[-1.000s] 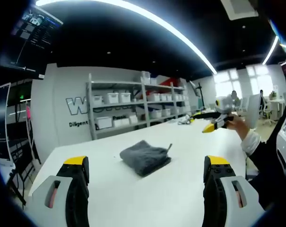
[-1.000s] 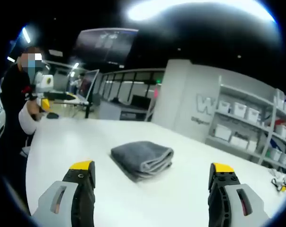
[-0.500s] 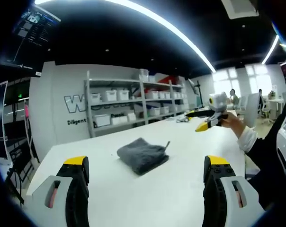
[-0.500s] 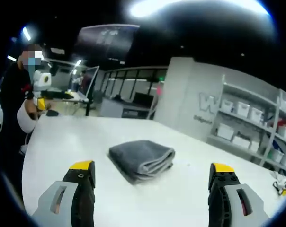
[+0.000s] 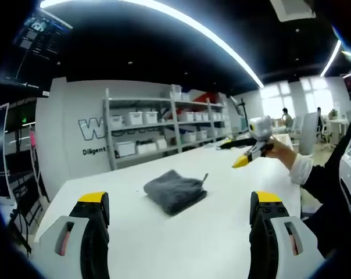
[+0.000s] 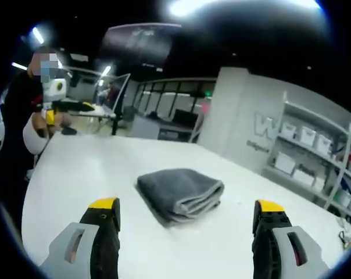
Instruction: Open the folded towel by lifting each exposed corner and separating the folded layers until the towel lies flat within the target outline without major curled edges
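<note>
A folded dark grey towel (image 5: 175, 190) lies on the white table (image 5: 181, 238), its layered fold edges facing the right gripper view, where the towel (image 6: 180, 193) sits just ahead of the jaws. My left gripper (image 5: 178, 218) is open, held above the table short of the towel. My right gripper (image 6: 186, 220) is open too, with the towel framed between its yellow-tipped jaws but apart from them. In the left gripper view the right gripper (image 5: 250, 152) hangs in a hand beyond the towel. In the right gripper view the left gripper (image 6: 58, 104) shows far left.
Shelves with white bins (image 5: 158, 131) line the wall behind the table. A person's sleeve (image 5: 315, 180) reaches in from the right. A few small items (image 6: 343, 237) lie at the table's far end. Desks and monitors (image 6: 114, 93) stand beyond the table.
The right gripper has come closer to the towel and lower, so the towel looks larger in its view. The left gripper has barely moved. The towel lies as before.
</note>
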Tool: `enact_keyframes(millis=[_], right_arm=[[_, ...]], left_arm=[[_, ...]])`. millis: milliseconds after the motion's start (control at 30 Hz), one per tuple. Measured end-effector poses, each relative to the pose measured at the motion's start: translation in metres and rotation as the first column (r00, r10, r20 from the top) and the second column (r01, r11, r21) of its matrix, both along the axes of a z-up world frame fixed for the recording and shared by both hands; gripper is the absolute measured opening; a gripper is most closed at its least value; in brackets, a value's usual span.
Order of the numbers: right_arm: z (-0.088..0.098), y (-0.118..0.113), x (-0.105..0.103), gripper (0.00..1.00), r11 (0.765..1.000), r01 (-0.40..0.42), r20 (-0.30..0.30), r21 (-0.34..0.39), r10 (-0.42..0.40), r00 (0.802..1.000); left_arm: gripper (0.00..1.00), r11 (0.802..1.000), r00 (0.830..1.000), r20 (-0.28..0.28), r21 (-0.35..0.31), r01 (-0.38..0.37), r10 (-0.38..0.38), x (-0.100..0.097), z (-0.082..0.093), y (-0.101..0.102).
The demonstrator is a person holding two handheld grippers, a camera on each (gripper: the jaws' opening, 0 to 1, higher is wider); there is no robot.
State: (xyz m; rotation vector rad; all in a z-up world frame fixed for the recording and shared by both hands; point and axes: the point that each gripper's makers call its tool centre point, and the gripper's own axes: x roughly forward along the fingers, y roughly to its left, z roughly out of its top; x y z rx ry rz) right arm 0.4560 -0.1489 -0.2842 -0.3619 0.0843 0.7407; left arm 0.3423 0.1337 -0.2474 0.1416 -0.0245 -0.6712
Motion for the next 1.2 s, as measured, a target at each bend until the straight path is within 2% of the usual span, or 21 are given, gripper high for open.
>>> enact_keyframes(millis=[433,567,767,967,1200], right_arm=[[-0.006,0.013,0.02,0.82,0.999,-0.034,0.018,0.022,0.034,0.999],[-0.016,0.018,0.027,0.81,0.999,-0.037,0.012,0.017,0.037,0.999],[-0.023,0.03,0.03,0.73,0.998,-0.064,0.036,-0.008,0.065,0.997],[-0.03,0.04,0.031,0.71,0.996,-0.088,0.035,-0.007,0.088,0.996],[-0.038,0.043,0.036,0.67,0.997,-0.077,0.023,-0.002,0.077,0.997]], left_arm=[[1.0,1.0,1.0,0.0,0.001,-0.004,0.004,0.0,0.0,0.005],[0.99,1.0,1.0,0.0,-0.001,-0.008,0.008,0.001,0.0,0.006],[0.99,1.0,1.0,-0.005,0.006,-0.002,0.002,0.001,-0.002,0.005],[0.99,1.0,1.0,-0.001,0.006,-0.002,0.002,0.001,-0.002,0.006],[0.99,1.0,1.0,-0.006,-0.011,0.009,-0.009,0.0,-0.001,0.008]])
